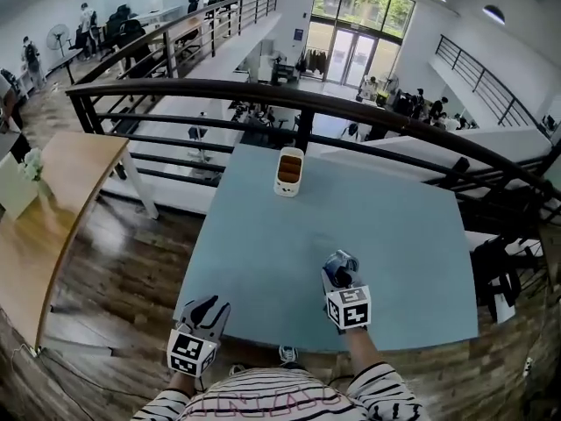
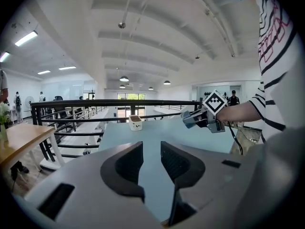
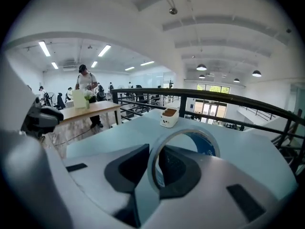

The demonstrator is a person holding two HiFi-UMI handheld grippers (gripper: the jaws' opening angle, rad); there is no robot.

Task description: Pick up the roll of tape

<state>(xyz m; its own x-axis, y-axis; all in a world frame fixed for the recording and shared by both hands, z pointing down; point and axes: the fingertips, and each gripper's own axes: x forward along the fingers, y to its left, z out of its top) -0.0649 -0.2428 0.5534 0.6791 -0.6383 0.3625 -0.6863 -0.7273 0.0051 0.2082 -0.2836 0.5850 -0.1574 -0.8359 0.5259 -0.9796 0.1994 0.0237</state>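
The roll of tape (image 3: 205, 146), a pale ring with a blue inner face, stands upright between my right gripper's (image 3: 153, 149) jaws, which are shut on its band. In the head view the right gripper (image 1: 337, 266) holds the tape (image 1: 340, 259) in the air over the near middle of the light-blue table (image 1: 412, 253). My left gripper (image 1: 210, 305) hovers at the table's near left edge. Its jaws (image 2: 151, 149) are open with nothing between them. From the left gripper view, the right gripper (image 2: 188, 118) shows up to the right above the tabletop.
A small white box with a brown top (image 1: 288, 171) stands at the table's far edge, just before a black railing (image 1: 307, 103). A wooden table (image 1: 53, 200) sits to the left on the wood floor. A person (image 3: 86, 82) stands beyond it.
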